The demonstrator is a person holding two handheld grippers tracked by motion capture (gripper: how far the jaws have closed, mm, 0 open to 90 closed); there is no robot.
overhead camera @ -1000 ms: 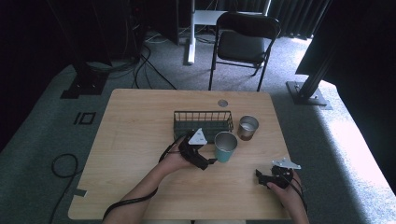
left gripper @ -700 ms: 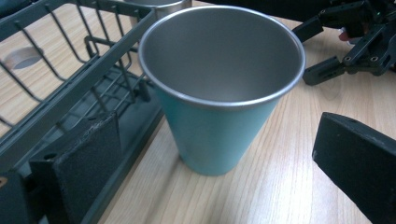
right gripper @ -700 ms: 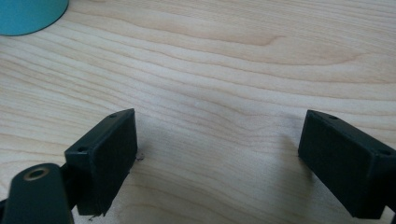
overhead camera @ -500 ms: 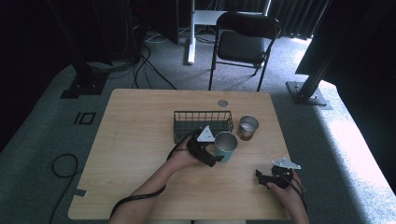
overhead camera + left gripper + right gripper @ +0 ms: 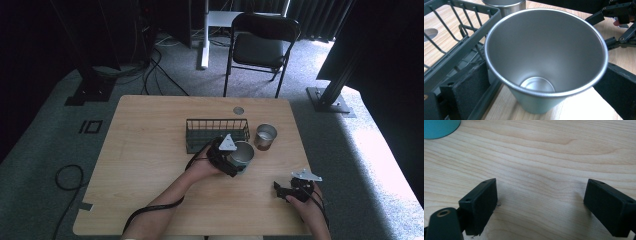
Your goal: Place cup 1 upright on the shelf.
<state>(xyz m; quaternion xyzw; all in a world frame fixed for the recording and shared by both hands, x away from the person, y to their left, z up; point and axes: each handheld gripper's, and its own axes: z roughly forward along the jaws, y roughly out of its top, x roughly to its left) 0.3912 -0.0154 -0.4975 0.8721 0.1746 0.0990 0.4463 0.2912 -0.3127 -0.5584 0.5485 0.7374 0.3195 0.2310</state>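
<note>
A metal cup (image 5: 244, 153) with a teal outside stands upright on the wooden table (image 5: 150, 150), just in front of a dark wire basket (image 5: 217, 131). My left gripper (image 5: 238, 161) is open, with one jaw on each side of the cup. In the left gripper view the cup (image 5: 544, 57) sits between the two black pads (image 5: 471, 90), its shiny inside bare. My right gripper (image 5: 280, 189) rests low over the table near the front right edge. Its jaws are open (image 5: 540, 202) above plain wood. The cup's teal side (image 5: 439, 127) shows at that view's top left.
A second, shorter metal cup (image 5: 265, 136) stands right of the basket (image 5: 454, 37). A round grommet (image 5: 238, 110) sits in the tabletop behind the basket. A black folding chair (image 5: 265, 45) stands beyond the far edge. The right gripper (image 5: 621, 22) lies past the cup.
My left gripper has slid right until its jaws straddle the cup. The cup, the basket and the right gripper have stayed in place.
</note>
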